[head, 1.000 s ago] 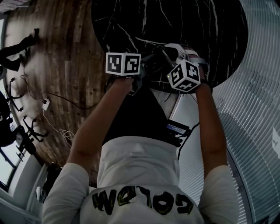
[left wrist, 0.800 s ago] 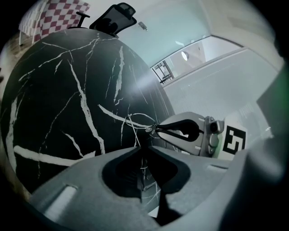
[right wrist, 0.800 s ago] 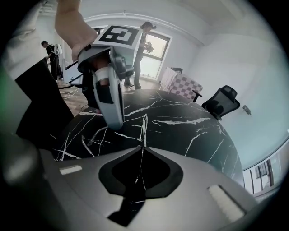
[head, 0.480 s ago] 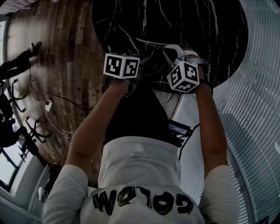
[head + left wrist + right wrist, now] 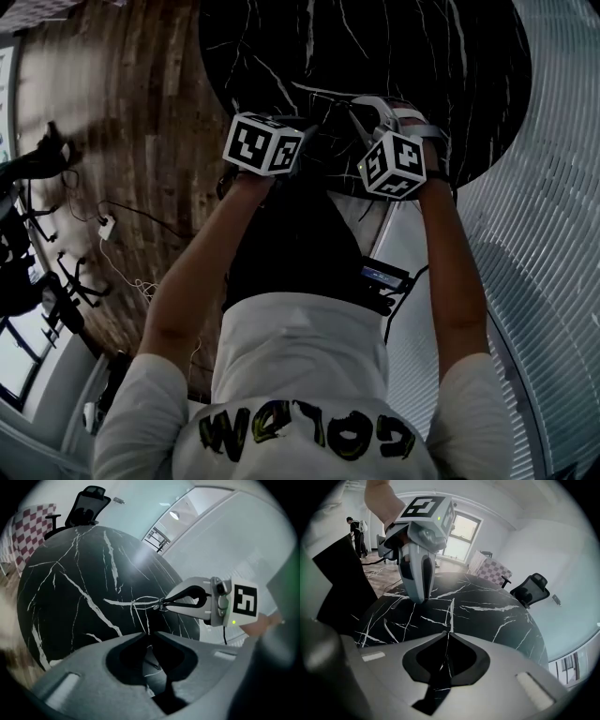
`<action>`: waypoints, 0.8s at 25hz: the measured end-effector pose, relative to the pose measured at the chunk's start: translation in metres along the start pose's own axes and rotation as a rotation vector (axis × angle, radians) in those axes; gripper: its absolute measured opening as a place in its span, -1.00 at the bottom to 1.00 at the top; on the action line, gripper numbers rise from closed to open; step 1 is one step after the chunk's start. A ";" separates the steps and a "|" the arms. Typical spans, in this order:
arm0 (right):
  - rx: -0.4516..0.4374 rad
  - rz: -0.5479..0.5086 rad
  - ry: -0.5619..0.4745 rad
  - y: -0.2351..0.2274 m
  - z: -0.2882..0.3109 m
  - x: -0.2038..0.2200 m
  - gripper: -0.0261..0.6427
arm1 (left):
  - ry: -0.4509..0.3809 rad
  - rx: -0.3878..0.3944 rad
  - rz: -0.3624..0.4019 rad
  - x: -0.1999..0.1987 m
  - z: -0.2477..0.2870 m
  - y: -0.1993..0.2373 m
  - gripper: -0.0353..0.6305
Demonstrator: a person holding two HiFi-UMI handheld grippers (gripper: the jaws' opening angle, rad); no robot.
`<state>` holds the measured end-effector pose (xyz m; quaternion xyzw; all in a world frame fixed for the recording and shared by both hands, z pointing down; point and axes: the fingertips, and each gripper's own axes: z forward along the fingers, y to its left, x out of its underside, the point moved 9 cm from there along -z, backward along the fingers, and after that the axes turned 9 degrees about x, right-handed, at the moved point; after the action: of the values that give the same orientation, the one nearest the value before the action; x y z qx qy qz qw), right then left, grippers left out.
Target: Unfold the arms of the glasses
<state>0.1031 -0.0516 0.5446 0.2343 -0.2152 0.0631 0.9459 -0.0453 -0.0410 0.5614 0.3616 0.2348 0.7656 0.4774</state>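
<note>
The thin wire-frame glasses (image 5: 136,603) are held in the air between the two tools, above the near part of the round black marble worktop with white veins (image 5: 70,573), and they do not seem to rest on it. Their wire is so fine that it is hard to separate from the veins below. The right gripper (image 5: 161,604) has its jaws together on one end of the wire. From there the frame runs leftward, so the long axis lies about left to right between the two hands. The left gripper (image 5: 149,634) has its jaws almost together, with a thin strand going up out of them toward the frame, and I judge that it is pinched on one arm of the glasses. Both tools point steeply down, and their tips are near each other over the near edge of the worktop. Since the right side fixes the frame, I think the coming move belongs to the left hand: to swing its strand away from the frame around the hinge. The wire will probably bend easily, so a hard pull could deform it. Nothing lies on the worktop near the glasses. A black office chair (image 5: 89,501) stands at the far side, well apart.
</note>
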 end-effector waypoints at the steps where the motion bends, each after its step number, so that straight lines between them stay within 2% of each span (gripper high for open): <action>1: 0.000 -0.003 0.000 0.000 0.000 0.000 -0.88 | 0.013 -0.007 0.017 0.000 0.000 0.000 -0.76; 10: -0.002 -0.019 -0.003 0.000 0.000 -0.001 -0.88 | 0.100 -0.046 0.124 -0.001 -0.004 -0.001 -0.75; 16: -0.002 -0.040 0.002 0.001 0.001 0.000 -0.88 | 0.147 -0.100 0.200 -0.001 -0.005 -0.004 -0.74; 20: 0.003 -0.022 0.008 0.000 0.001 -0.002 -0.86 | 0.138 -0.098 0.202 0.000 -0.005 -0.004 -0.73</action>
<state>0.1014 -0.0525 0.5443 0.2377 -0.2087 0.0541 0.9471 -0.0466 -0.0395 0.5553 0.3062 0.1915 0.8434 0.3978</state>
